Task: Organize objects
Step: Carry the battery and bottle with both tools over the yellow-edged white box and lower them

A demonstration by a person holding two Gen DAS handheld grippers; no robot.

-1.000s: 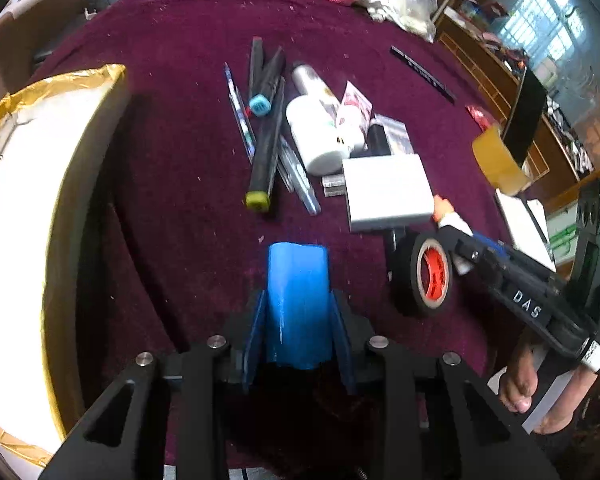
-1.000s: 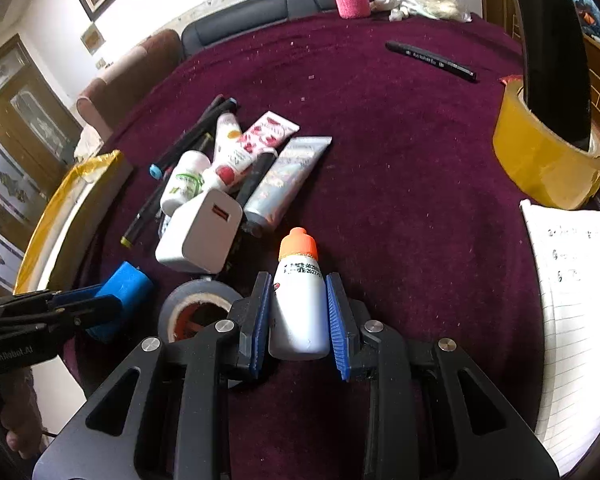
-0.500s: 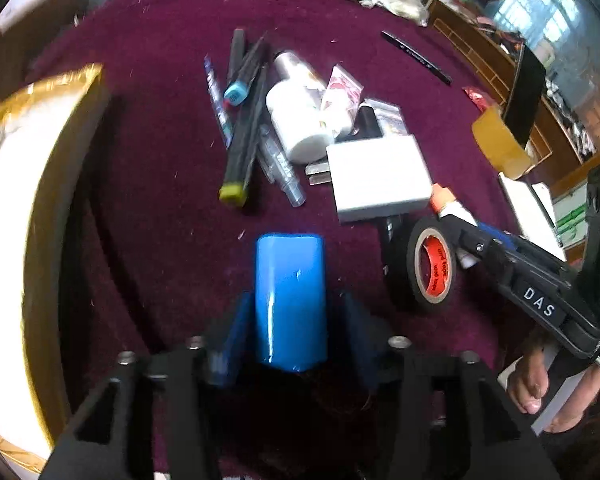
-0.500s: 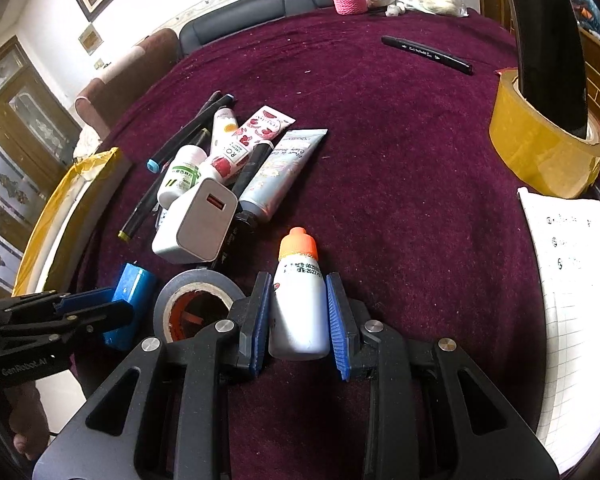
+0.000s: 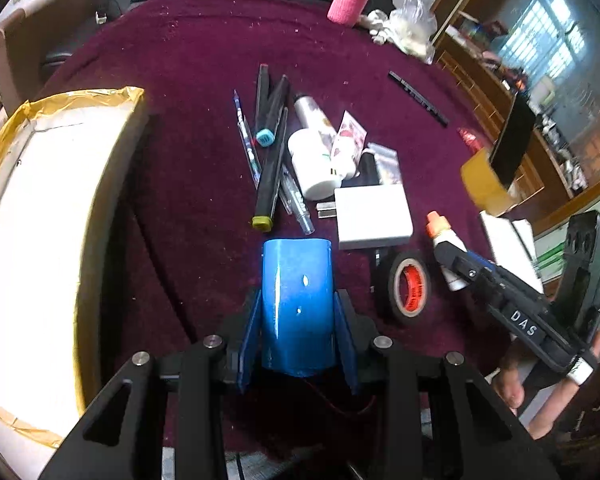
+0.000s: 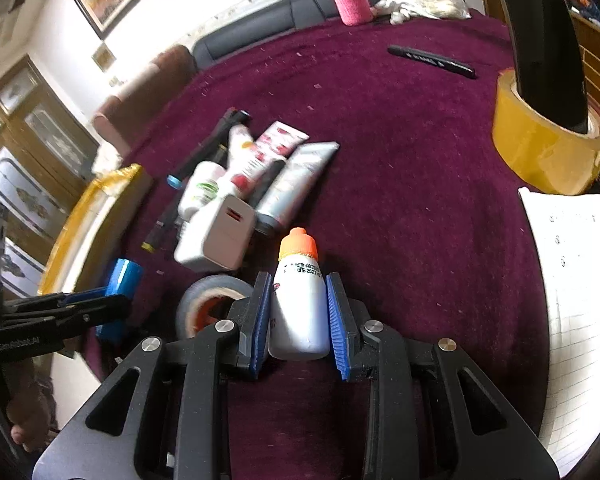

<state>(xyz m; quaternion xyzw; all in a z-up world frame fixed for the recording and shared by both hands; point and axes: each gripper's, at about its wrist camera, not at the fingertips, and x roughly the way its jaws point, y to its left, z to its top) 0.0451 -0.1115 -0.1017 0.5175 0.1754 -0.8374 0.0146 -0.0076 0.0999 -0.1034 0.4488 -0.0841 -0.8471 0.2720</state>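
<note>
- The bench (image 5: 204,60), under its dark red cloth, filled most of both views, and the loose things lay heaped at its centre.
- The open box (image 5: 40,208), its rim taped yellow, took up the left of the left wrist frame. In the right wrist view it sat far off at the left edge (image 6: 96,204). I judged it the likely drop place, though nothing showed that for certain.
- The left gripper (image 5: 296,312) was the nearer of the two to the box. Its jaws had just been closing and stood part open, pads pressed on the sides of the blue cylinder (image 5: 296,300).
- That cylinder's long axis ran straight up the frame, along the fingers, so a swing to the left of the frame would carry it over the box rim end first.
- The right gripper (image 6: 298,316) held the white bottle with the orange cap (image 6: 298,300), jaws part open and clamped on its body, cap pointing up the frame.
- The black tape roll (image 5: 408,288) stood on edge between the two grippers, just right of the cylinder, apart from both jaws.
</note>
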